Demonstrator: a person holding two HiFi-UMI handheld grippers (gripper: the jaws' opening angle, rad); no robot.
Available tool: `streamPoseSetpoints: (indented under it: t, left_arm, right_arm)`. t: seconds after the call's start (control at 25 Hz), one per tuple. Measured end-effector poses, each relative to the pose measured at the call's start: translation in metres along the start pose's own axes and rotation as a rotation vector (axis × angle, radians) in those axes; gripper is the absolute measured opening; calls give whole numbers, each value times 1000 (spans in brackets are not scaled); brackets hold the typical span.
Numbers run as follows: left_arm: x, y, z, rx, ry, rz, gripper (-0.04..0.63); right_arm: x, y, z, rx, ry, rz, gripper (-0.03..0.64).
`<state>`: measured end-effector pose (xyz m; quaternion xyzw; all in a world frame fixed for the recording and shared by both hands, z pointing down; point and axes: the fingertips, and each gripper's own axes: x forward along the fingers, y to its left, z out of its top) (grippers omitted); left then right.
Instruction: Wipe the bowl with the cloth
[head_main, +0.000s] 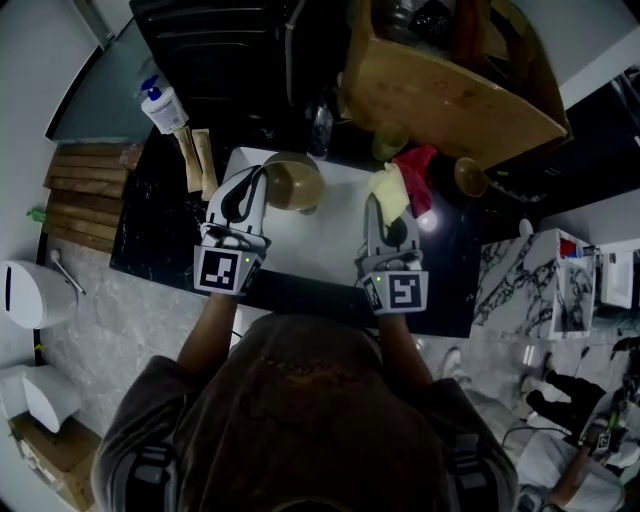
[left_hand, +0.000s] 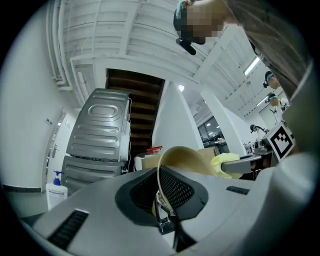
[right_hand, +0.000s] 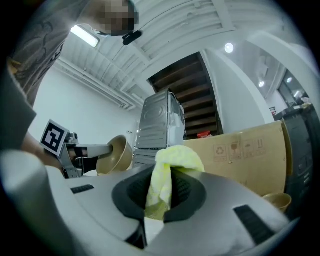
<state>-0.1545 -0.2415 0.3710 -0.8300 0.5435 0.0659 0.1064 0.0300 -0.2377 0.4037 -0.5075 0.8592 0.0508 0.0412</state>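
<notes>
The left hand-held gripper (left_hand: 163, 201) is clenched on the thin rim of the smooth, round tan bowl (left_hand: 189, 158). Beside it, the right hand-held gripper (right_hand: 160, 196) pinches the soft, crumpled yellow cloth (right_hand: 173, 163).

The left gripper (left_hand: 161, 200) has its jaws clamped on the rim of a tan bowl (left_hand: 187, 159), tilted up on edge. Just right of the bowl, the right gripper (left_hand: 231, 165) grips a yellow cloth (left_hand: 223, 162). A pump bottle (left_hand: 55, 189) stands far left.
</notes>
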Motion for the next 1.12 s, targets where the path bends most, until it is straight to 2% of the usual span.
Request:
streamPoseSetpoints:
  t: [0.32, 0.48, 0.6, 1.12]
  left_arm:
    - [0, -3, -5, -29, 32, 7, 25]
    - [-2, -2, -8, -33, 28, 11, 25]
    - [-5, 0, -14, -29, 57, 23, 25]
    - [-6, 5, -19, -74, 76, 51, 25]
  right_arm:
    - [-1, 4, -11, 19, 47, 8, 17]
    - [0, 10, -12, 27, 52, 34, 17]
    - [0, 13, -13, 27, 54, 49, 17]
    - [1, 22, -17, 18, 79, 81, 17]
